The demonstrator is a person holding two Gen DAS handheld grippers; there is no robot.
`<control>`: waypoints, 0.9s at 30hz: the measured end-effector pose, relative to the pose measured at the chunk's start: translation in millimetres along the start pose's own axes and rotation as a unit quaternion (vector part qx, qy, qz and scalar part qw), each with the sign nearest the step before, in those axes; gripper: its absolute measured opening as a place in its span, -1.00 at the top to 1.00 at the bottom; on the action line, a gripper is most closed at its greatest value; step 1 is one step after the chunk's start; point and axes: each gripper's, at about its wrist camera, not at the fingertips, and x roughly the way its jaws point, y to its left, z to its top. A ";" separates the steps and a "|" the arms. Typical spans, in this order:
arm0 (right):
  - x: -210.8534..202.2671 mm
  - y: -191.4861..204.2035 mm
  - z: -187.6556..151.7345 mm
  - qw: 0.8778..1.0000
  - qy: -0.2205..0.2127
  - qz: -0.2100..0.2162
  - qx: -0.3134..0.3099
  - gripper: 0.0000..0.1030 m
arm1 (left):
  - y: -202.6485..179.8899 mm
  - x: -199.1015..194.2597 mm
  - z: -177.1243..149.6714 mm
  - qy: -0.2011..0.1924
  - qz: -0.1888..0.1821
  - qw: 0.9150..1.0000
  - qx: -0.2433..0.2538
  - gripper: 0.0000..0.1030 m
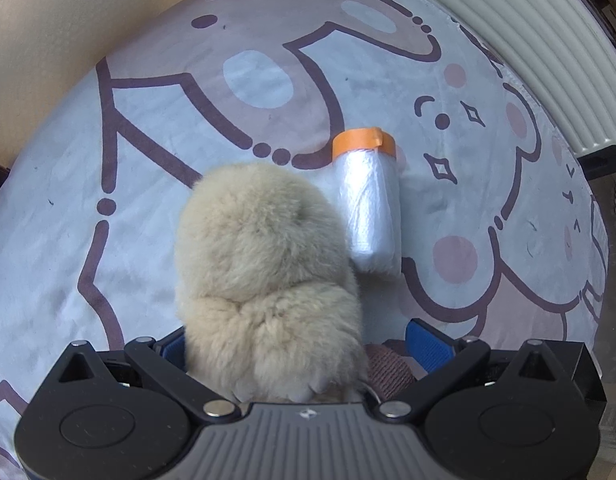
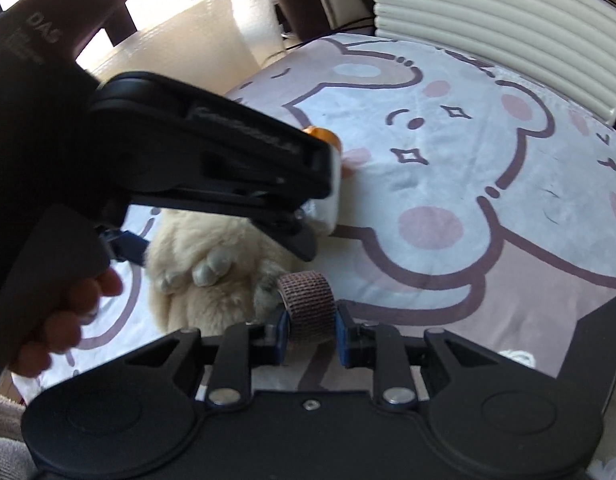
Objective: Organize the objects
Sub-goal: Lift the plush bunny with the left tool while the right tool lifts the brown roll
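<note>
Brown bandage roll [image 2: 308, 306] sits pinched between the blue pads of our right gripper [image 2: 310, 330], at six o'clock on the bear-print blanket [image 2: 487, 184]. Our left gripper [image 1: 296, 344] stands wide around the beige plush toy [image 1: 264, 272]; we cannot tell whether its pads press. At one o'clock from the toy lies a bag roll [image 1: 367, 204] with an orange band.

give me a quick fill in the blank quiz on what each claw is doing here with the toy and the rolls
1. The left claw has the ____ plush toy between its fingers.
2. The right claw is shut on a small ____ roll of bandage wrap.
3. The white roll of bags lying on the blanket has an ____ band at one end.

Missing words: beige; brown; orange
</note>
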 end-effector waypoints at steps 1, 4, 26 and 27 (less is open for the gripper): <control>-0.9 2.2 -0.2 1.000 0.000 0.006 -0.005 0.52 | -1.3 0.4 -0.9 -0.003 0.006 1.000 0.007 -0.98; -2.3 6.3 -1.3 1.000 0.003 0.018 -0.012 0.52 | -4.9 3.3 -3.6 -0.007 0.031 0.999 0.033 -0.88; -9.2 -8.2 -8.2 0.998 0.030 -0.049 0.019 0.52 | 3.5 8.2 -8.7 0.019 0.062 0.992 0.105 -0.09; -10.2 -10.7 -8.3 0.998 0.030 -0.056 0.025 0.52 | 2.3 7.7 -9.1 0.018 0.063 0.992 0.111 -0.06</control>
